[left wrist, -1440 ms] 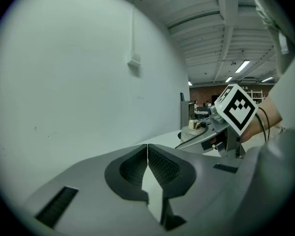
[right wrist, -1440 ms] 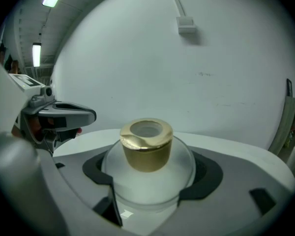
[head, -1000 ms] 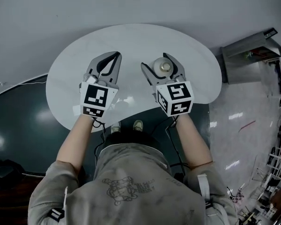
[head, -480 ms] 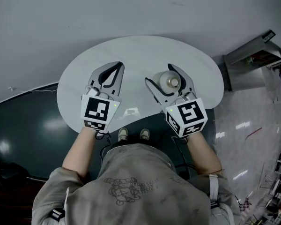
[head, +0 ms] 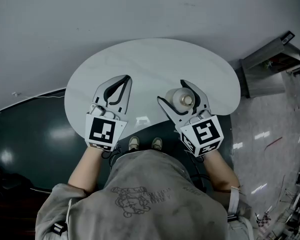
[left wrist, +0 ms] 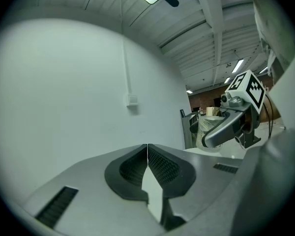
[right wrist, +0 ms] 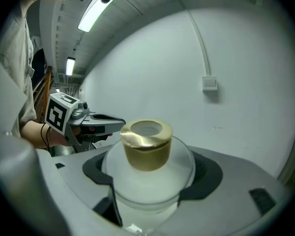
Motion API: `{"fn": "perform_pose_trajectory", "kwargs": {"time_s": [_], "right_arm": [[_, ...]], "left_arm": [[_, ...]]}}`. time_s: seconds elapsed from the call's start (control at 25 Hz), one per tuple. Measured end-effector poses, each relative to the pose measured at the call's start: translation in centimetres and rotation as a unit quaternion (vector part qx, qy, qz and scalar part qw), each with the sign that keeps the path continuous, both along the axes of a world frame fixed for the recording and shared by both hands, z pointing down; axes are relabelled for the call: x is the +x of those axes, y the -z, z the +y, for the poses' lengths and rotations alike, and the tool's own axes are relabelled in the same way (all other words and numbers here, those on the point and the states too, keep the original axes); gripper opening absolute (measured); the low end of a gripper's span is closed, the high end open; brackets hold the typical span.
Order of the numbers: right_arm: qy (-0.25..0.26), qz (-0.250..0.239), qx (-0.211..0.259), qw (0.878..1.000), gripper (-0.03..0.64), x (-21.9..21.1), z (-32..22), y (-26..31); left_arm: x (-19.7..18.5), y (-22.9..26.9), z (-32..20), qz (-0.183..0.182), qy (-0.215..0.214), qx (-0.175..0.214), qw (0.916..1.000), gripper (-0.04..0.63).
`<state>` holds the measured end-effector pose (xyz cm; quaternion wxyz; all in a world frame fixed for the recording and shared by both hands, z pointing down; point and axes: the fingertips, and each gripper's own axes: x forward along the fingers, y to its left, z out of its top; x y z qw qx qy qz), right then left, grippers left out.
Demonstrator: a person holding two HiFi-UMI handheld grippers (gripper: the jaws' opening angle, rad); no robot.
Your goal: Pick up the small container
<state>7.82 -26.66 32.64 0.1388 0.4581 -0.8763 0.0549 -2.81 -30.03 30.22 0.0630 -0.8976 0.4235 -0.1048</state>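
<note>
The small container (head: 182, 99) is a round frosted-clear jar with a gold neck (right wrist: 146, 144). It sits between the two jaws of my right gripper (head: 176, 95), which is shut on its body (right wrist: 147, 178). In the head view it hangs over the right part of the white oval table (head: 150, 64). My left gripper (head: 121, 81) hovers over the table's left part, shut, its ribbed pads (left wrist: 160, 166) meeting with nothing between them. In the left gripper view the right gripper (left wrist: 226, 127) and the container (left wrist: 209, 127) show at the right.
A dark glossy floor (head: 25, 144) lies left of the table and a pale marbled floor (head: 265, 134) to the right. A grey cabinet (head: 267, 64) stands at the right. Behind the table is a plain white wall (right wrist: 226, 58) with a small box and conduit.
Both grippers have drifted a little toward the person. The right one still holds the container; the left stays shut.
</note>
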Motion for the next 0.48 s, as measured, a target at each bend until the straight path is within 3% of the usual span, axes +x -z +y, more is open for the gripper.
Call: {"fn": "perform_pose_trajectory", "kwargs": {"time_s": [0.48], "right_arm": [[-0.010,0.003,-0.028,1.000,0.341,0.3,2.6,-2.3]], "left_arm": [[-0.1,-2.7,2.3,-0.012,0.002,-0.026,0.9996,0.018]]}}
